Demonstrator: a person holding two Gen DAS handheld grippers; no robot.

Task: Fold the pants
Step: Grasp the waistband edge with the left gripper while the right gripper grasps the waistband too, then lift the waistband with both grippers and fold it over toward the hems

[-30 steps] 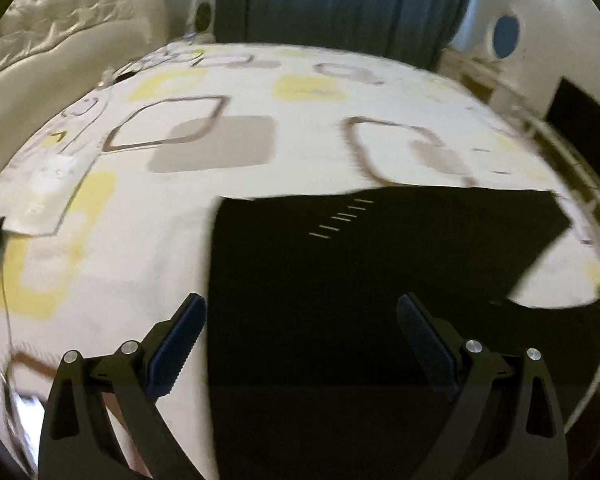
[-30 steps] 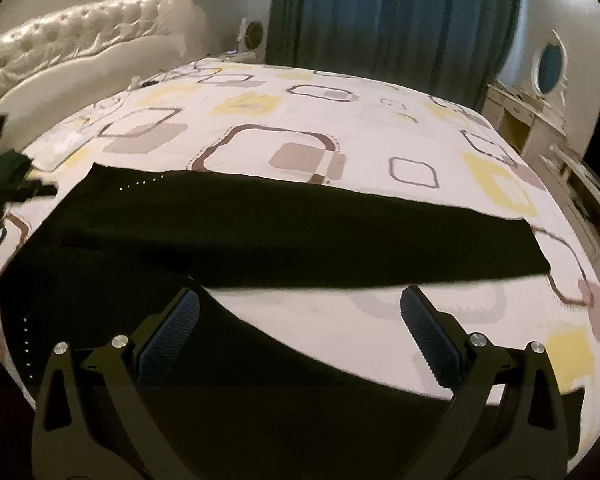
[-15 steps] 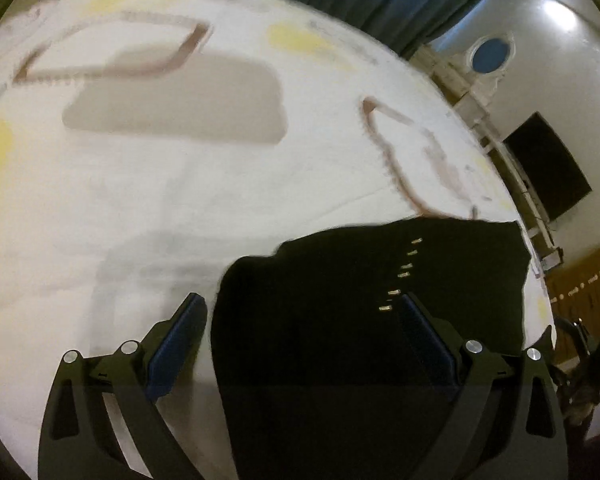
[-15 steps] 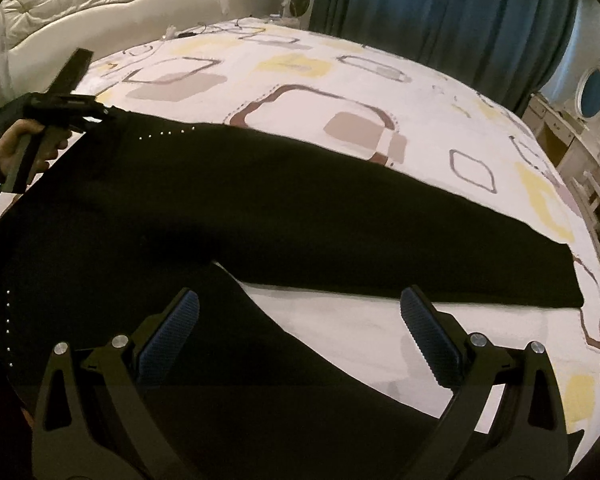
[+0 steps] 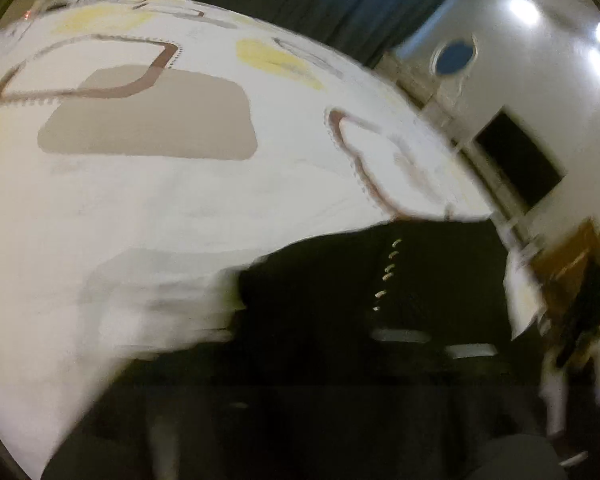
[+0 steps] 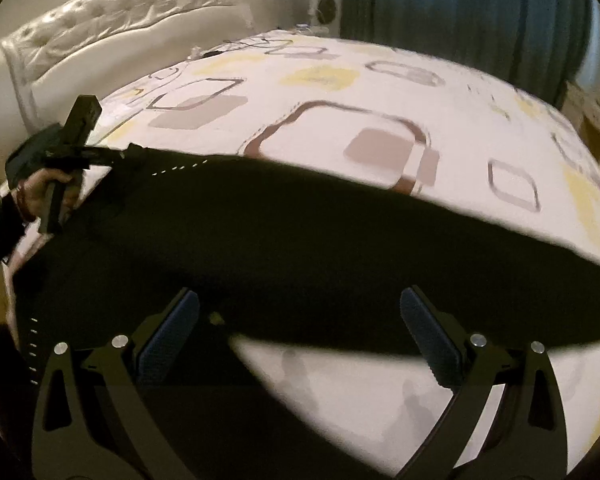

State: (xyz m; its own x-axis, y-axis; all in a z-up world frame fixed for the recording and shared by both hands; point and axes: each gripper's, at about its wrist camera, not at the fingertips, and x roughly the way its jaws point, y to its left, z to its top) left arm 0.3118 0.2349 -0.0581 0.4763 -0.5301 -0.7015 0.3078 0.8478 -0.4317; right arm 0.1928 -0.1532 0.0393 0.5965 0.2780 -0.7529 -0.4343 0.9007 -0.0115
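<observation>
While the white bedspread (image 6: 332, 136) with its brown and yellow squares fills the bed, dark curtains (image 6: 460, 12) hang behind and a tufted headboard (image 6: 112, 24) curves at left. Black pants (image 6: 300, 236) lie spread across the near side. The left gripper (image 6: 128, 156) is at their far corner by a row of pale stitches (image 6: 180, 168); its grip can't be made out. The right gripper (image 6: 300, 332) hovers wide apart, holding nothing, over the crotch.

One pair of black pants (image 6: 260, 232) lies on one bed (image 6: 380, 80). Two claws show: the right claw (image 6: 300, 336) and the left claw (image 6: 134, 152). One curtain (image 6: 460, 12), one headboard (image 6: 120, 20).
</observation>
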